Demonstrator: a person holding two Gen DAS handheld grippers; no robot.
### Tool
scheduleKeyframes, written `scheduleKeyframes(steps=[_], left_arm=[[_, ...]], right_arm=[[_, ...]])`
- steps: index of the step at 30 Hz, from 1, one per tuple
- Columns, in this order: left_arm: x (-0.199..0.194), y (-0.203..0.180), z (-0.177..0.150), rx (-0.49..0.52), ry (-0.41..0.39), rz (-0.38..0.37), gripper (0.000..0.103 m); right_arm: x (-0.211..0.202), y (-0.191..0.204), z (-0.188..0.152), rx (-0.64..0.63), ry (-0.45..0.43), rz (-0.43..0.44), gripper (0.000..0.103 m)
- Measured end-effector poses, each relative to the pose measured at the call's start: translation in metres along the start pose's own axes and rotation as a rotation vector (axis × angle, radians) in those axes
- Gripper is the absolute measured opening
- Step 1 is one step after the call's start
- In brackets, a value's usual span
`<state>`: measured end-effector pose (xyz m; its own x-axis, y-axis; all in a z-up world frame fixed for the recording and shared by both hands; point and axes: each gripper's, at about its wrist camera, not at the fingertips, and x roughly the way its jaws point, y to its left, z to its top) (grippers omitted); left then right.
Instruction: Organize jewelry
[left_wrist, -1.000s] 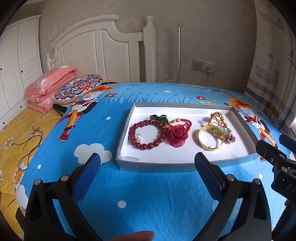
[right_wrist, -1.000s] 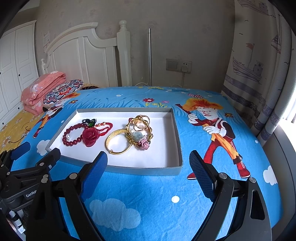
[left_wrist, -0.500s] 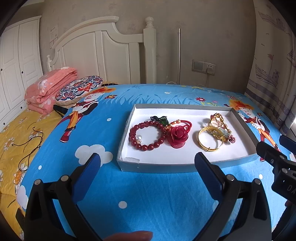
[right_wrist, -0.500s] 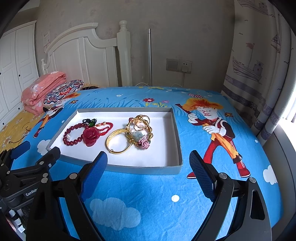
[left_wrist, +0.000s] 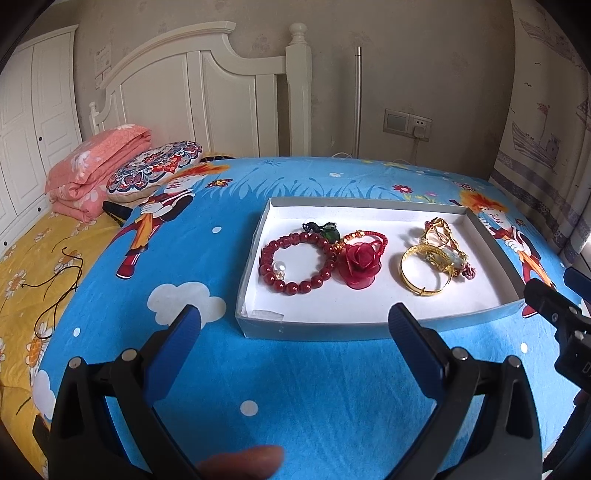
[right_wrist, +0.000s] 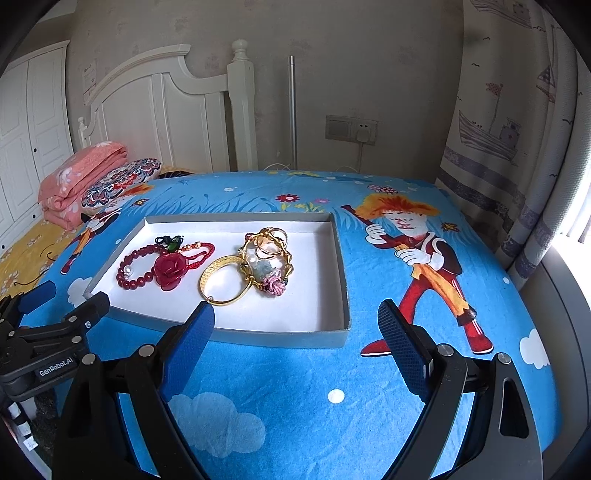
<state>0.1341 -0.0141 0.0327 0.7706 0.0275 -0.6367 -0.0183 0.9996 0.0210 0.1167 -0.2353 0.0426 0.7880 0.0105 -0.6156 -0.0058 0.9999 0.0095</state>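
Observation:
A shallow grey box with a white floor (left_wrist: 369, 326) (right_wrist: 288, 338) lies on the blue cartoon bedspread. In it are a red bead bracelet (left_wrist: 295, 260) (right_wrist: 135, 269), a red rose piece (left_wrist: 360, 266) (right_wrist: 169, 271), a red cord bracelet (left_wrist: 369, 236), a small green pendant (left_wrist: 325, 229), a gold bangle (left_wrist: 424, 273) (right_wrist: 223, 280) and a tangle of gold jewelry with a pink knot (left_wrist: 443, 243) (right_wrist: 269, 258). My left gripper (left_wrist: 295, 332) is open and empty, in front of the box. My right gripper (right_wrist: 295, 332) is open and empty at the box's near right corner.
A folded pink blanket (left_wrist: 96, 170) and a patterned cushion (left_wrist: 155, 166) lie at the bed's far left by the white headboard (left_wrist: 192, 92). A yellow sheet with a dark cord (left_wrist: 44, 288) is on the left. A curtain (right_wrist: 517, 147) hangs on the right.
Both grippers have drifted back slightly from the box. Both stay open and the jewelry has not moved.

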Motion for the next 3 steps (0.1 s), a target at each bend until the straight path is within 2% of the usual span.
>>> scheduleKeyframes(steps=[3], left_arm=[[0.002, 0.031, 0.011, -0.043, 0.012, -0.013, 0.098]], right_arm=[[0.005, -0.034, 0.003, 0.038, 0.006, -0.059, 0.084]])
